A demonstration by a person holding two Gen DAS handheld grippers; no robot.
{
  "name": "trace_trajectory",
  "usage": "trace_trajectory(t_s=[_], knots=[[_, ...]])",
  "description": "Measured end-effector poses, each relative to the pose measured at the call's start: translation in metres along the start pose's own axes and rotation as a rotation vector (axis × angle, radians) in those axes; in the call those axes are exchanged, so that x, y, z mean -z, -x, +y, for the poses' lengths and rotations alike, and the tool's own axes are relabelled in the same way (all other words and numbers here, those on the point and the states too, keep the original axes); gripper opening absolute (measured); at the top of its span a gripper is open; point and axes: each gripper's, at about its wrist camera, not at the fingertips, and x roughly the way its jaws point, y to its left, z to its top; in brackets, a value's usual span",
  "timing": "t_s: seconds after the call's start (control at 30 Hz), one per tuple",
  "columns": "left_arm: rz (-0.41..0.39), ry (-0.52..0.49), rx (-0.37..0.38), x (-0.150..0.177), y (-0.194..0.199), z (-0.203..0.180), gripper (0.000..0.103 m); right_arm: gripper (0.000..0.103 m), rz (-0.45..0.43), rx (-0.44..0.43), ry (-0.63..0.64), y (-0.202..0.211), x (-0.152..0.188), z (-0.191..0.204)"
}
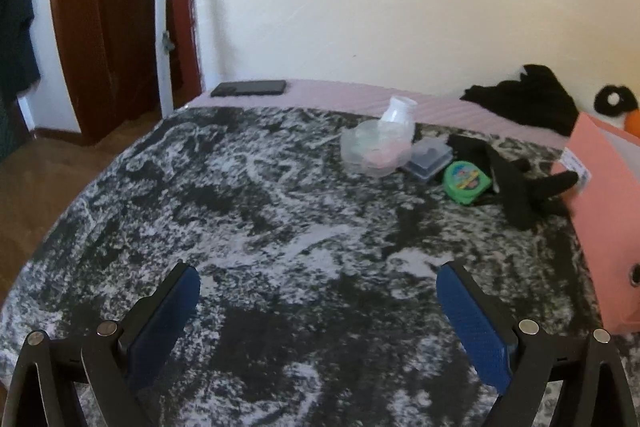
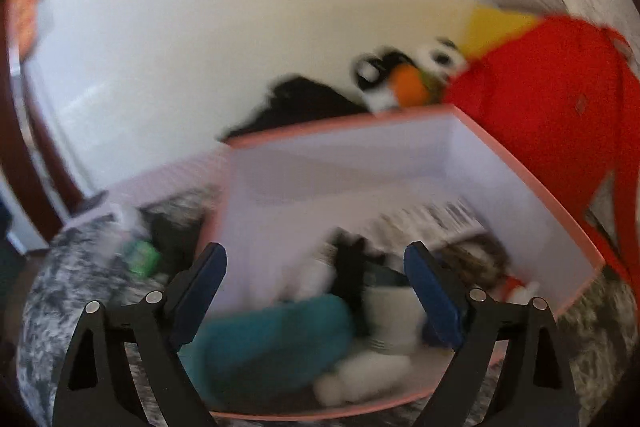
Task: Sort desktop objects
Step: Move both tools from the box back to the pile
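Observation:
My left gripper (image 1: 318, 285) hangs open over the black-and-white mottled cloth (image 1: 260, 227), holding nothing. Far ahead to the right lie a clear plastic container (image 1: 374, 147), a small dark lidded box (image 1: 428, 157), a green tape measure (image 1: 466, 183) and a black glove (image 1: 516, 183). The pink box (image 1: 608, 211) stands at the right edge. My right gripper (image 2: 316, 263) is open above the pink box (image 2: 532, 183), whose white inside holds a teal item (image 2: 272, 343), white soft items (image 2: 380, 367) and a black piece (image 2: 352, 267). The right wrist view is blurred.
A dark phone (image 1: 250, 88) lies on the pink strip at the far edge. Black clothing (image 1: 528, 99) and a plush toy (image 2: 400, 79) sit against the wall. A red bag (image 2: 560, 99) stands behind the box. A brown door (image 1: 104, 19) is at the left.

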Motion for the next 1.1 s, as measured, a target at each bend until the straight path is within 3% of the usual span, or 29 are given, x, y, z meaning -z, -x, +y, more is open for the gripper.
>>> trace_trajectory(t_s=[0.17,0.3,0.47,0.67,0.83,1.1], knots=[[-0.006,0.011,0.016,-0.01,-0.015,0.005,0.099,0.093,-0.04,-0.137,0.152,0.008,0.016,0.062],[0.016,-0.014,0.059,-0.013,-0.037,-0.004,0.099,0.094,0.056,-0.269,0.221,-0.014,0.037,0.108],[0.069,-0.083,0.086,-0.008,-0.079,-0.023,0.099,0.096,0.192,-0.355,0.269,-0.053,0.071,0.16],[0.155,-0.065,0.086,-0.002,-0.117,-0.023,0.099,0.096,0.342,-0.342,0.315,-0.104,0.112,0.189],[0.21,-0.072,0.077,0.004,-0.145,-0.019,0.099,0.096,0.401,-0.312,0.313,-0.136,0.12,0.193],[0.259,-0.013,0.06,0.008,-0.17,-0.006,0.099,0.101,0.408,-0.297,0.319,-0.166,0.119,0.193]])
